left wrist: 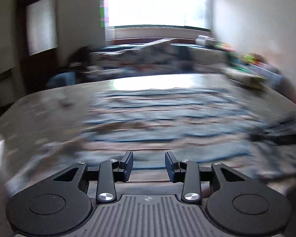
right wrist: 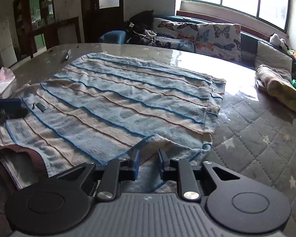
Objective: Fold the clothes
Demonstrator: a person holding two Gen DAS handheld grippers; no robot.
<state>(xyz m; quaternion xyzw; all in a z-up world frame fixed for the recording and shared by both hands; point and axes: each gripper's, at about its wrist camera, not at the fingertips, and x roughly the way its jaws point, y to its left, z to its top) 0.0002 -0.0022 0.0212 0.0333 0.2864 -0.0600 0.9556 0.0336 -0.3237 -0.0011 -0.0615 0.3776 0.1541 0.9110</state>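
Note:
A blue and beige striped towel [right wrist: 116, 106] lies spread on the table, its near part folded over. My right gripper [right wrist: 149, 156] is open, its fingers on either side of a raised near corner of the towel without pinching it. My left gripper [left wrist: 149, 159] is open and empty just above the towel's near edge [left wrist: 148, 122]; that view is blurred by motion. The left gripper also shows in the right wrist view [right wrist: 7, 106] at the towel's left edge.
A glass-topped table over a quilted star cloth [right wrist: 256, 138]. A pen [right wrist: 67, 54] lies at the far left, a pink bag [right wrist: 2, 79] at the left edge, a crumpled yellow cloth [right wrist: 280, 86] at the right. A butterfly-print sofa [right wrist: 197, 35] stands behind.

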